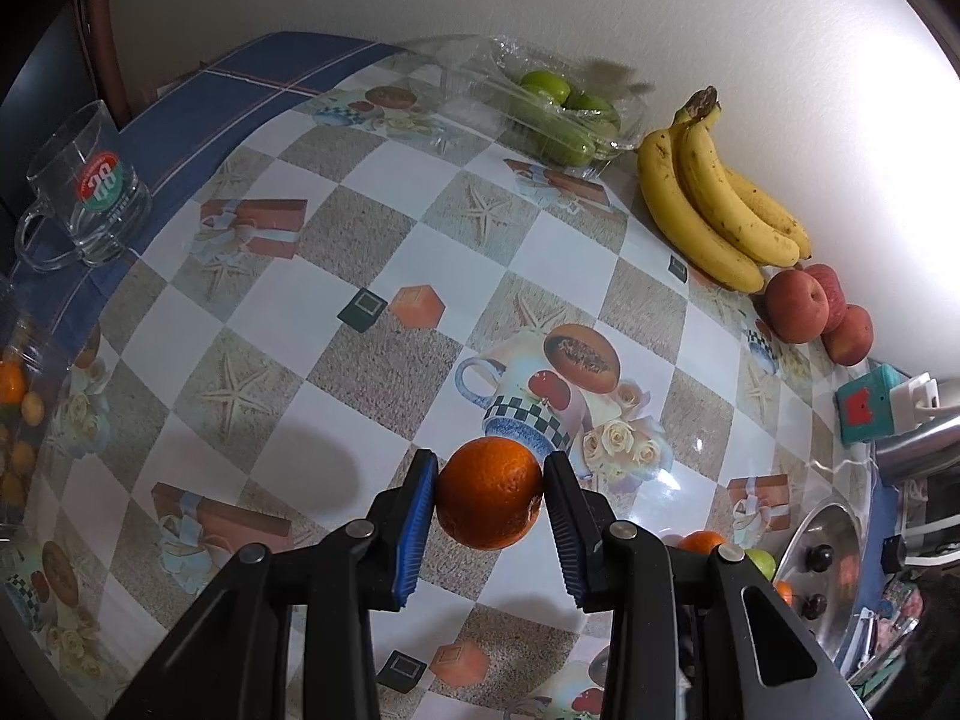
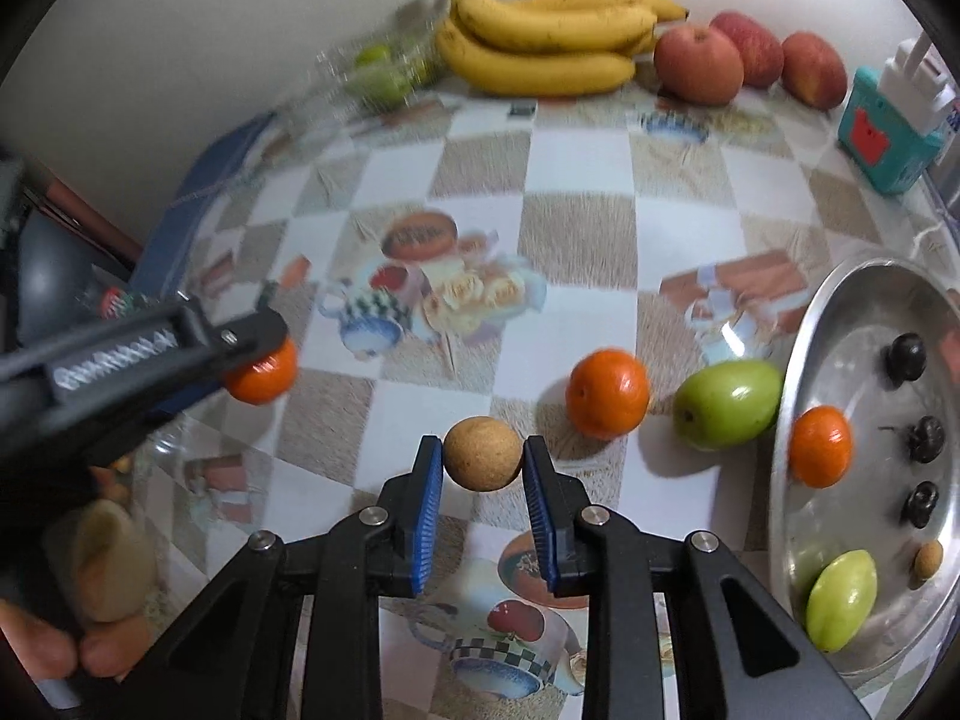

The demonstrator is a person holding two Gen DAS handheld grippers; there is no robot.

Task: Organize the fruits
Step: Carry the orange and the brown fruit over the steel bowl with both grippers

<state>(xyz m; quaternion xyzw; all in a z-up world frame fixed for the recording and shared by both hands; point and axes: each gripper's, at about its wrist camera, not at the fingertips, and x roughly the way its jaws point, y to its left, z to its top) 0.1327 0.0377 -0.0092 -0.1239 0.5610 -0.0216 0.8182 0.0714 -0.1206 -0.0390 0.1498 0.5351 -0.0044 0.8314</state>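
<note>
Over the table (image 1: 420,228), both my grippers point steeply down.
Left gripper (image 1: 489,495): pinching an orange (image 1: 489,492) between the blue pads (image 1: 414,531), one pad on each side. Orange is clear of the cloth.
Same grip, right view: left gripper (image 2: 258,354) comes in from the left edge with the orange (image 2: 264,375) at its tip.
Right gripper (image 2: 483,462): pinching a tan ball (image 2: 483,453), small, round, rough skin. Can't tell which fruit it is. Pads (image 2: 426,531) touch it on both sides.
Loose on cloth: second orange (image 2: 607,393) just ahead-right of my right gripper; green fruit (image 2: 726,405) beside it, against the tray rim.
Tray (image 2: 840,312): metal, right edge of table. In it: one orange (image 2: 819,447), one green fruit (image 2: 840,600), three dark small fruits (image 2: 906,354), one small tan ball (image 2: 928,560).
Back wall row: bananas (image 2: 540,30), then three apples (image 2: 699,63) to their right, touching each other.
Clear pack (image 1: 540,108): left of the bananas, green fruits inside, film loose on top.
Teal box (image 2: 882,132): right of the apples, white plug on it.
Glass mug (image 1: 90,180): far left corner, on the blue cloth strip (image 1: 252,84), red-green badge.
Hand (image 2: 54,642): fingers visible bottom left, blurred.
Right view: blurred overall, sharpest near my own fingers.
</note>
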